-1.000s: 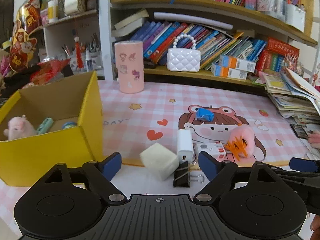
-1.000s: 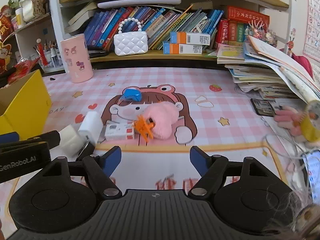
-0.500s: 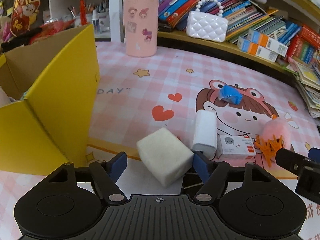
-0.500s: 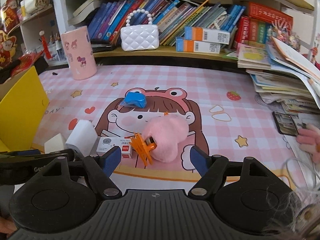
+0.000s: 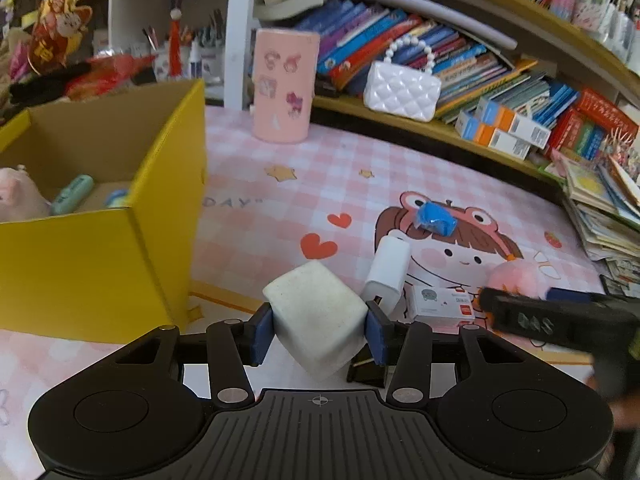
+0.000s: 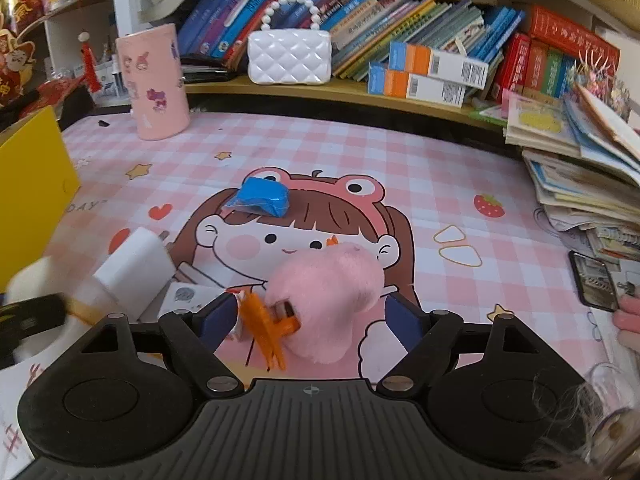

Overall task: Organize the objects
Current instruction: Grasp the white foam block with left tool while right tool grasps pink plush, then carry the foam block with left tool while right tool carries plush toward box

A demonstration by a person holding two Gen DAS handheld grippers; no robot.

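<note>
Beside the yellow box (image 5: 120,264), seen from the left wrist, the left gripper (image 5: 318,330) has just been closing, and its blue pads (image 5: 262,330) now press on both sides of a white foam cube (image 5: 316,320), which sits tilted on one corner between them. Just beyond the cube, on the side away from the box, a white charger (image 5: 388,272) lies on the pink checked mat that covers the table (image 5: 256,184), with a small white carton (image 5: 440,306) touching it and a black binder clip (image 5: 366,368) partly hidden under the gripper's right finger. Farther from the box rests a blue wrapped piece (image 5: 436,218) on the cartoon girl's hat. Inside the box lie a pink plush toy (image 5: 18,200) and a pale green tube (image 5: 72,194). Behind the box stands a pink cylinder (image 5: 286,86), with a white quilted purse (image 5: 402,90) on the bookshelf beyond it.

Well away from the yellow box (image 6: 34,196), seen from the right wrist, the right gripper (image 6: 310,318) has just been opening; its jaws stand wide around a pink fluffy hair clip (image 6: 328,292) with orange teeth, the pads not touching it. Between clip and box lie the charger (image 6: 136,268) and the carton (image 6: 188,296); the blurred foam cube (image 6: 34,280) and left gripper sit nearest the box. The blue piece (image 6: 260,196) lies beyond the clip.
</note>
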